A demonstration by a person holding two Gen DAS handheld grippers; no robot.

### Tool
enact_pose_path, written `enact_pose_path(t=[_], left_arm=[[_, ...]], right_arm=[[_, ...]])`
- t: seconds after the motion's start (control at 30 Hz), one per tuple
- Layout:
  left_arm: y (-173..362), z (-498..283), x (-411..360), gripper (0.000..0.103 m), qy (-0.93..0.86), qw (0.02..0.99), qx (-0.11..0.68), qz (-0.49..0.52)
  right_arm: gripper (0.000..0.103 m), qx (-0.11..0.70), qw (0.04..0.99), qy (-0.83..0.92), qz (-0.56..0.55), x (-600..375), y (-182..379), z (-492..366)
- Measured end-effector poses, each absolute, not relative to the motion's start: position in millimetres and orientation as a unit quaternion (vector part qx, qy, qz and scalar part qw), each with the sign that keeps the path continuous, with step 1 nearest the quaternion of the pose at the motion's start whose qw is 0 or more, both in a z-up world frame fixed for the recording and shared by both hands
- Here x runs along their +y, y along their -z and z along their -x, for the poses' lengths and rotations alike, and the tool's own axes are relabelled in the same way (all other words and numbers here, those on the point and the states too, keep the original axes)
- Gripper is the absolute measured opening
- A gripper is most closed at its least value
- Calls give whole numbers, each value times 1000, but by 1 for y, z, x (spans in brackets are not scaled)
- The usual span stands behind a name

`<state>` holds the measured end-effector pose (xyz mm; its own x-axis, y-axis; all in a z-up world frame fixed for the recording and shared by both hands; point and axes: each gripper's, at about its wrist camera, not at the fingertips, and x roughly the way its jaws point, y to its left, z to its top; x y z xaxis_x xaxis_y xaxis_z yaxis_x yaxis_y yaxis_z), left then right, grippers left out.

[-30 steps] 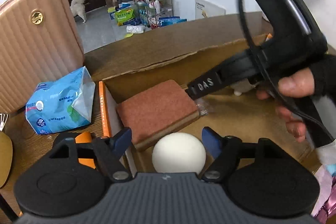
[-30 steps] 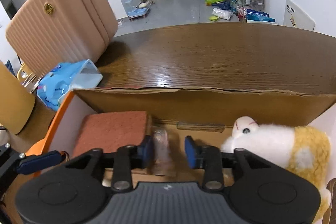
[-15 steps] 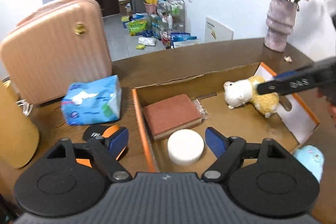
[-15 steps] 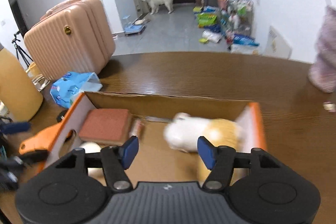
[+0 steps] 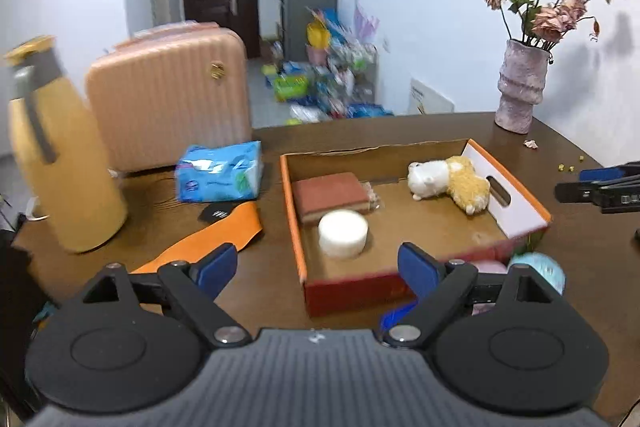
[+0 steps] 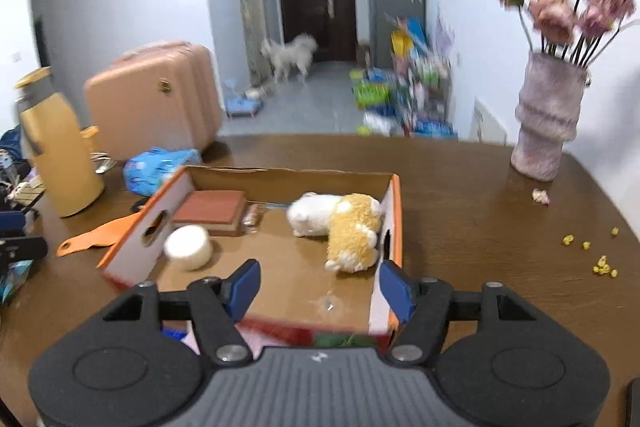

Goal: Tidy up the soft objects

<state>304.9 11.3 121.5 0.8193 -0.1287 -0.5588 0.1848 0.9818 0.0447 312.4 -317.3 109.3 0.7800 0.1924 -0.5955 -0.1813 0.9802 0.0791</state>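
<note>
An orange-rimmed cardboard box [image 5: 289,211] [image 6: 396,211] lies on the brown table. Inside it are a red-brown sponge [image 5: 330,193] [image 6: 212,207], a white round puff [image 5: 343,233] [image 6: 188,247] and a white-and-yellow plush toy [image 5: 448,183] [image 6: 340,223]. A light blue soft ball [image 5: 538,267] and a pink soft thing [image 5: 486,267] sit just outside the box's near wall. My left gripper [image 5: 316,267] hovers before the box, jaws opening, nothing between them. My right gripper [image 6: 320,287] hangs over the near right corner, jaws opening too, and empty.
Left of the box are a blue tissue pack [image 5: 220,177], an orange strip [image 5: 216,235], a yellow thermos [image 5: 60,163] and a pink suitcase [image 5: 168,95]. A vase of flowers [image 5: 518,95] stands back right. Yellow crumbs [image 6: 600,267] dot the right side. A white dog [image 6: 288,57] stands in the hallway.
Both grippers drew back and up out of the box while their jaws widened. The white puff and the small wrapped packet that lay between them now stay in the box.
</note>
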Motion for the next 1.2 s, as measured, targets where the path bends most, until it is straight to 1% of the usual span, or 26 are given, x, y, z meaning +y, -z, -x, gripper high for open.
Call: enact_pose_path(t=[0.07, 0.13, 0.23, 0.37, 0.47, 0.53, 0.6, 0.77, 0.87, 0.97, 1.1, 1.13, 1.2], left_arm=[[-107, -262, 10, 91, 76, 960, 261, -62], [-90, -224, 10, 94, 76, 965, 243, -63], [-61, -174, 14, 95, 79, 963, 254, -32], [-36, -131, 23, 95, 79, 955, 284, -2], [-29, -109, 29, 95, 60, 957, 283, -5], [-27, -101, 33, 95, 47, 960, 276, -14], [-28, -99, 37, 95, 41, 961, 273, -10], [-29, -100, 50, 95, 30, 964, 264, 1], [-23, -103, 63, 95, 11, 962, 272, 10], [-15, -108, 79, 95, -8, 959, 284, 19], [-13, -116, 98, 95, -38, 956, 291, 23], [-14, -117, 103, 95, -44, 955, 292, 24], [-15, -122, 109, 95, -52, 954, 294, 29]], right_arm=[[74, 286, 952, -109, 2, -312, -103, -272], [75, 262, 957, -126, 8, -304, -88, -230], [77, 235, 961, -145, 6, -294, -61, -179], [77, 230, 965, -128, -2, -279, -26, -123], [78, 239, 960, -138, -46, -279, -9, -91], [78, 251, 957, -144, -34, -274, 0, -78], [78, 254, 958, -133, -15, -269, 3, -70], [78, 254, 955, -151, -21, -257, 2, -66], [77, 259, 947, -190, -26, -240, 2, -72], [77, 247, 940, -235, -10, -210, -2, -83], [75, 207, 933, -292, 32, -159, -10, -105], [74, 205, 934, -291, 45, -147, -9, -113], [66, 215, 932, -284, 62, -128, -3, -129]])
